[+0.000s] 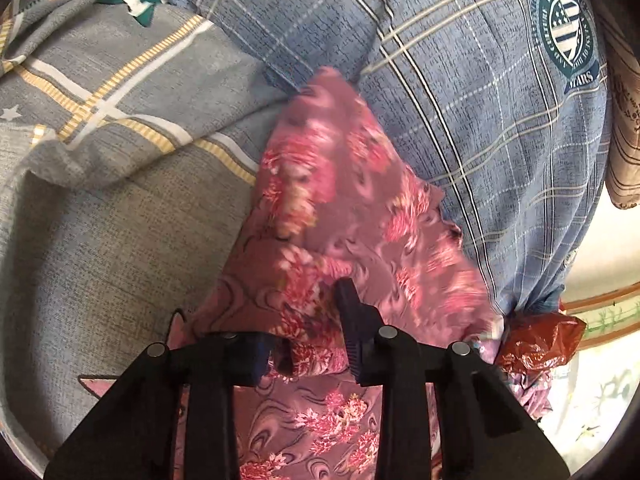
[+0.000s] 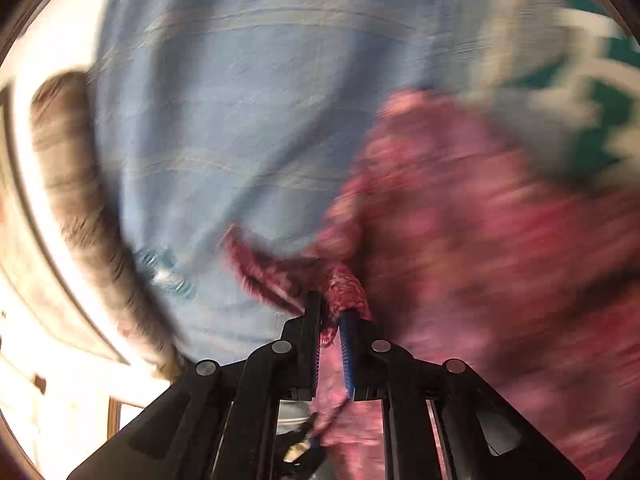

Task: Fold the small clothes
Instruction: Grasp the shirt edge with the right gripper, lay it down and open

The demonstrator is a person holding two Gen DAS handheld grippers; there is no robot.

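A pink floral garment [image 1: 340, 184] lies crumpled across the bedding and runs from the middle of the left wrist view down under the gripper. My left gripper [image 1: 304, 320] is closed on a bunched fold of it; the cloth fills the gap and partly covers the left finger. The right wrist view is heavily blurred. There the same pink floral garment [image 2: 460, 232] spreads to the right, and my right gripper [image 2: 331, 308] is shut on a thin twisted edge of it, with cloth hanging down between the fingers.
Blue plaid bedding [image 1: 460, 80] with a round badge [image 1: 566, 28] lies behind the garment, and a grey plaid sheet [image 1: 100, 200] lies to its left. A red plastic bag [image 1: 536, 344] sits at the lower right. Green-and-white cloth [image 2: 592, 120] and a brown striped cloth [image 2: 72, 184] flank the right gripper.
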